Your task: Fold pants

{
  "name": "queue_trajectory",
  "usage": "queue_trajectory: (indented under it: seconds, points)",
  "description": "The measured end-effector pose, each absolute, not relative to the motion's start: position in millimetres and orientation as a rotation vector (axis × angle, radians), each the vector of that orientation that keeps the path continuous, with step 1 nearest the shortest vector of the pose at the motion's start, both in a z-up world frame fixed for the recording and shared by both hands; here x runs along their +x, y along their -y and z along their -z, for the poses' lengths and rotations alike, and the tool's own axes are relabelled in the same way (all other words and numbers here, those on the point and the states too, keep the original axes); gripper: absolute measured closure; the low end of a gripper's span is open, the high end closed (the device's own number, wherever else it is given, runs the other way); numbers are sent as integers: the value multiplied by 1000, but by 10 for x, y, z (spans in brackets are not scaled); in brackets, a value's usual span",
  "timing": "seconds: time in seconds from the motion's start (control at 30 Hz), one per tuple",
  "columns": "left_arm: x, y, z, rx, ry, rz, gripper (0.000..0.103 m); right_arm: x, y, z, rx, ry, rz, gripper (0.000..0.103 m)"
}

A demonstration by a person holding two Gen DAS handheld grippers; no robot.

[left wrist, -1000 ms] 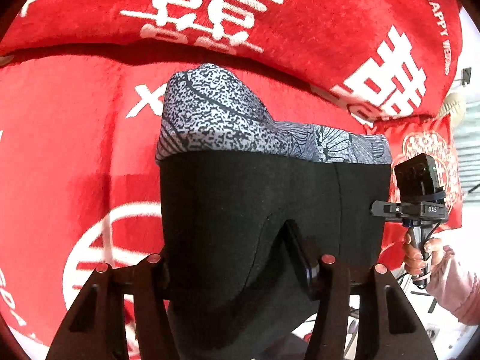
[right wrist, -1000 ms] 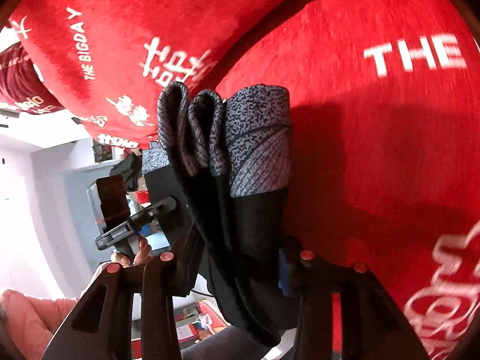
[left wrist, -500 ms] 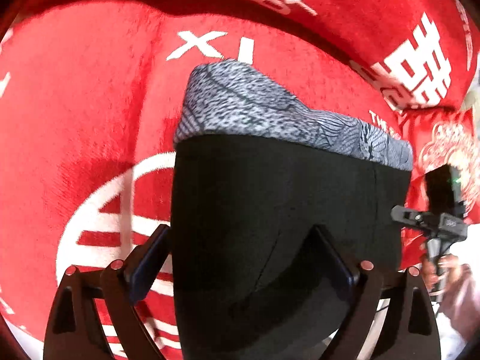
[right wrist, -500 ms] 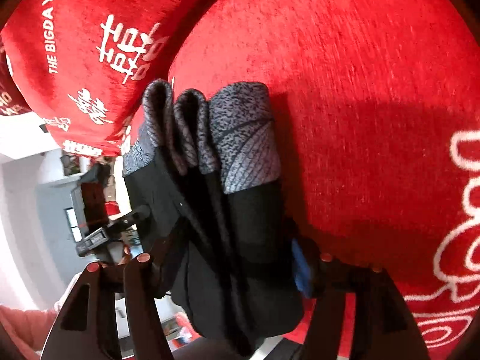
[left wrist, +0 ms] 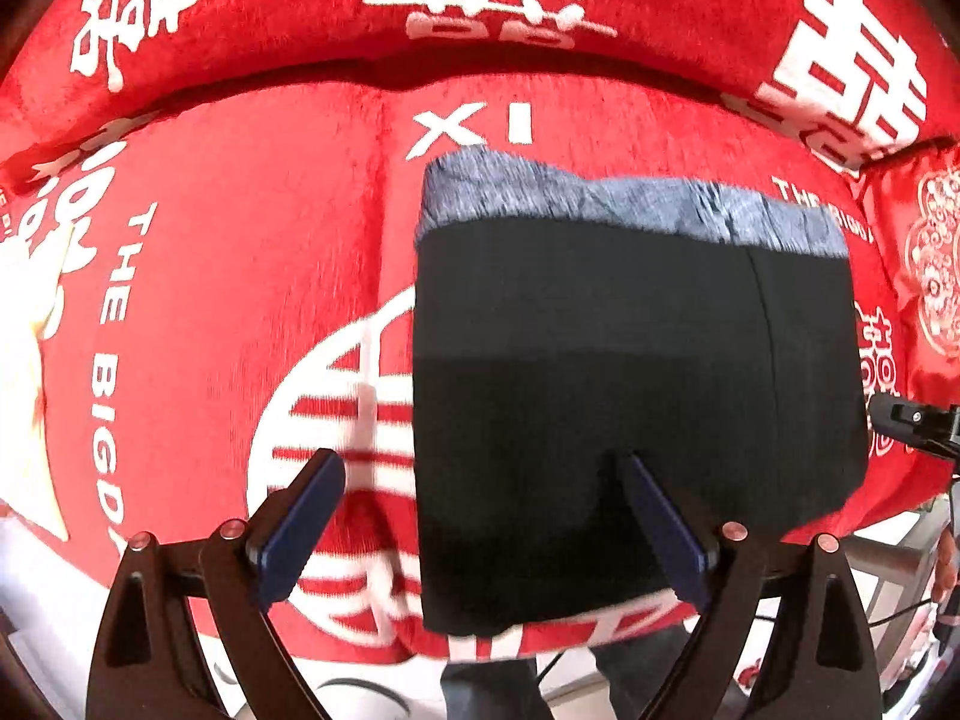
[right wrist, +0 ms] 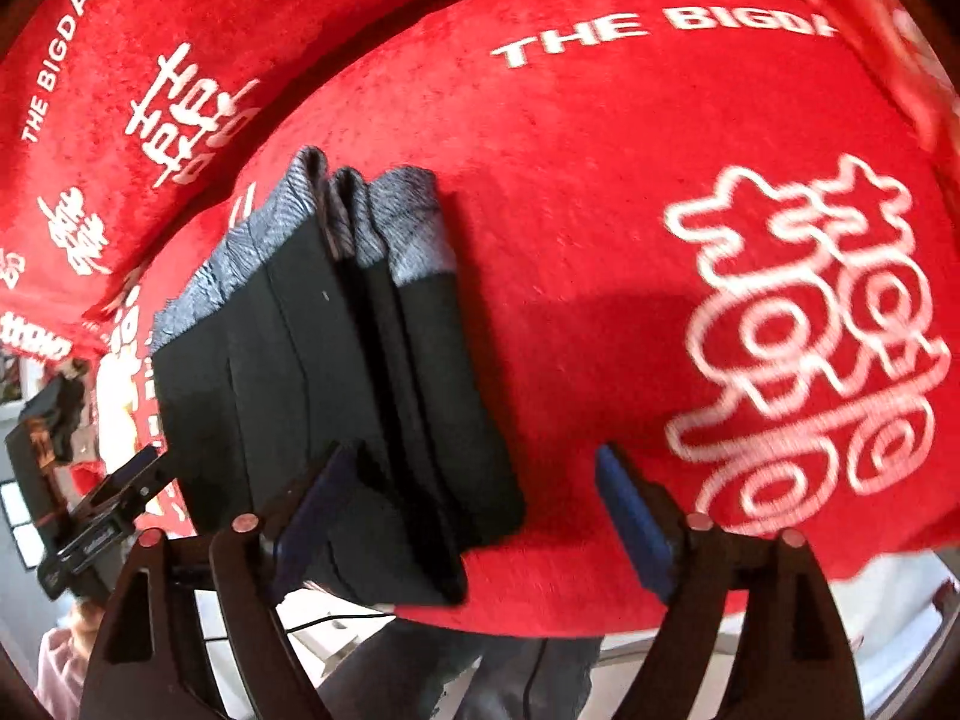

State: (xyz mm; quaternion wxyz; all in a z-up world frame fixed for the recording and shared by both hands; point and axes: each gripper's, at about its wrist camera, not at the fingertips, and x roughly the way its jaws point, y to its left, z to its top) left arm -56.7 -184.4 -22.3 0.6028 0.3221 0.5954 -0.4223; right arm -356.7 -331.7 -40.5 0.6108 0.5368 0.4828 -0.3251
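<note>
- Two grippers sit low at the near edge of a red cushion (left wrist: 240,300), each camera looking forward and down across it
- Left gripper (left wrist: 480,516): fingers spread wide apart, gripping nothing; its left pad (left wrist: 297,516) lies over bare red fabric, its right pad (left wrist: 663,528) over the black cloth of the pants (left wrist: 600,390)
- Right gripper (right wrist: 474,516): fingers likewise spread and holding nothing; the left pad (right wrist: 312,516) overlaps the near end of the folded stack, the right pad (right wrist: 630,516) stands over bare cushion, well clear of the cloth
- Pants lie folded into a compact black block on the cushion seat, the near end hanging a little past the front edge
- Grey patterned band (left wrist: 600,198) forms the far end, pointing toward the red back cushion (left wrist: 480,0)
- From the right wrist view, the stack's (right wrist: 336,360) long axis runs from the near edge away toward the back cushion, leaning left; several folded layers show edge-on along its right side
- From the left wrist view, the block looks broad, its flat top face toward the camera
- The right gripper's body shows at the right edge (left wrist: 918,426) of the left view; the left gripper's body (right wrist: 90,516) shows at the left of the right view
</note>
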Motion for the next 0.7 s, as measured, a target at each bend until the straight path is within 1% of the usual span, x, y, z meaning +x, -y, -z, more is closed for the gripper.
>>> queue_trajectory:
  seconds: [0.03, 0.07, 0.1, 0.13, 0.37, 0.7]
  points:
    - [-602, 1808, 200, 754, -1378, 971, 8, -3596, 3274, 370, 1230, -1115, 766, 11]
    - [-645, 1799, 181, 756, -1376, 964, 8, -3603, 3230, 335, 1218, -1119, 785, 8]
    - [-674, 1784, 159, 758, -1375, 962, 8, -3617, 3186, 296, 1201, -1127, 798, 2]
    - [-709, 1752, 118, 761, -1371, 959, 8, -3614, 3144, 259, 1182, -1138, 806, 0]
    - [-972, 1621, -177, 834, -1306, 928, 8, -3422, 2838, -13, 977, -1284, 869, 0]
    - [-1101, 1414, -618, 867, -1259, 890, 8, -3224, 2487, -454, 950, -1302, 887, 0]
